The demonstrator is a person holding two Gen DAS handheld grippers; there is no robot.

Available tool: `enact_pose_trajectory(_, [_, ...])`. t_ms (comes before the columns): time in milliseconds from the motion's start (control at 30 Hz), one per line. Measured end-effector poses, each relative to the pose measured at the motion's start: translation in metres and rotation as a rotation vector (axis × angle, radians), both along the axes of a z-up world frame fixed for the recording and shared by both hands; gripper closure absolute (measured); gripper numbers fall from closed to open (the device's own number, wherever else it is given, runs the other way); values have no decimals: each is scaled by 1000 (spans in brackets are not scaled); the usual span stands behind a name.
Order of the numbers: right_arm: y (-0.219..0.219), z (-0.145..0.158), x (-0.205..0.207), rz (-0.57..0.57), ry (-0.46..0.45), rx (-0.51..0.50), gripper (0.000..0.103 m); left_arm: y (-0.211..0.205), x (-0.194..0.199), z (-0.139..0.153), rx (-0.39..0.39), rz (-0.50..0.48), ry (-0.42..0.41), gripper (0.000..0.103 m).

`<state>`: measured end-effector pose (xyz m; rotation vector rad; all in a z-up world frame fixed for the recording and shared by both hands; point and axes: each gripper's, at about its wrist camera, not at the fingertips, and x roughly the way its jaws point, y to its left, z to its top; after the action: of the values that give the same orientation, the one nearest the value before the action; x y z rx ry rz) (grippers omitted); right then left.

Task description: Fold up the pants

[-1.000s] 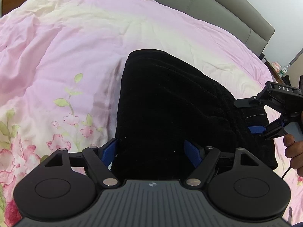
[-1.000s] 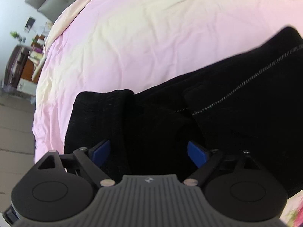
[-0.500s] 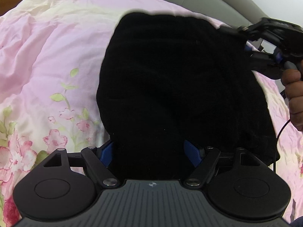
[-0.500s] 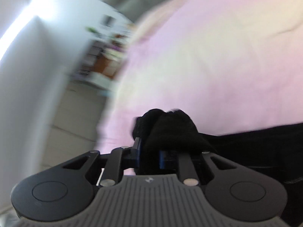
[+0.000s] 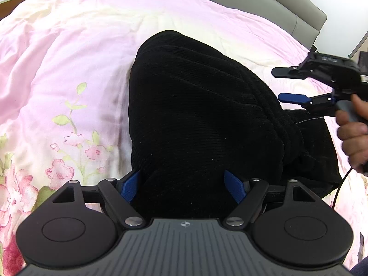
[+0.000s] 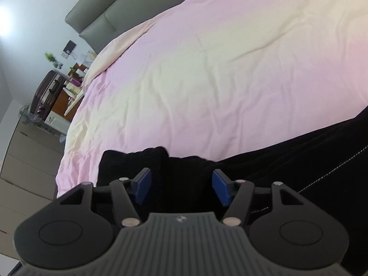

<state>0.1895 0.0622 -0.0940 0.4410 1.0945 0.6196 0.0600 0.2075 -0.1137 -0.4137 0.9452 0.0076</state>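
Note:
The black pants (image 5: 195, 115) lie in a folded bundle on the pink quilt (image 5: 69, 57). My left gripper (image 5: 181, 179) stands open at the near end of the bundle, with cloth filling the gap between its blue pads (image 5: 130, 186). My right gripper (image 5: 277, 84), held by a hand (image 5: 352, 135), hovers at the bundle's right edge. Its jaws are opening, and only quilt shows between them there. In the right wrist view the right gripper (image 6: 181, 177) looks down on the pants (image 6: 299, 156); the pads (image 6: 143, 184) stand clear of the cloth.
A grey padded headboard (image 5: 276, 2) runs along the far side of the bed. Beside the bed stand a cluttered nightstand (image 6: 73, 87) and a dark suitcase (image 6: 44, 94). A thin cable (image 5: 340, 188) hangs below the hand.
The right gripper shut on one end of the pants, lifted it up and over, then laid it down and let go. The left gripper stayed in place, open.

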Motion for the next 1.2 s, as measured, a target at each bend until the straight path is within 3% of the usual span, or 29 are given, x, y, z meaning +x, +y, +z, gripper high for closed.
enact_pose_trajectory(67, [10,3,-7,84,4,12,45,-2,2,-1,3,-1,1,13])
enact_pose_trajectory(167, [46,-10,-12,160,-56,-113,39,-4,1,0,3,-4,-2,13])
enact_pose_trajectory(200, [54,-17,-13,182,-58,-128,43,-3,0,0,2,-2,-3,13])
enact_pose_trajectory(233, [58,-20,-14,216,-36,-87,71,-3,0,0,1,1,-2,13])
enact_pose_trajectory(300, [55,-12,-19,243,-19,41,89,1,-3,3,-7,18,-5,14])
enact_pose_trajectory(367, [39,4,-25,271,-7,234,95,6,-5,6,-41,37,-23,15])
enact_pose_trajectory(433, [19,19,-35,261,-32,306,96,12,-6,9,-93,48,-44,15])
enact_pose_trajectory(533, [-12,23,-49,173,-31,278,96,13,-8,12,-131,44,-72,15])
enact_pose_trajectory(700, [-34,-34,-53,-26,56,176,94,4,-5,13,-75,-3,-73,15])
enact_pose_trajectory(767, [-23,-56,-50,-45,62,81,76,-5,-3,10,-30,-37,-44,15])
enact_pose_trajectory(833, [-18,-57,-48,-38,47,51,73,-17,2,3,54,-71,-2,15])
enact_pose_trajectory(900, [-20,-39,-53,-51,-10,65,68,-24,3,2,105,-90,3,11])
enact_pose_trajectory(1000, [-23,-6,-73,-65,-186,12,68,-25,5,2,98,-87,2,11])
enact_pose_trajectory(1067, [-20,0,-84,-23,-262,-9,68,-27,5,0,101,-88,0,10])
enact_pose_trajectory(1133, [-8,-18,-84,57,-236,-55,69,-29,4,-3,110,-92,-2,10])
enact_pose_trajectory(1200, [3,-48,-84,113,-187,-173,70,-32,4,-3,125,-105,0,10])
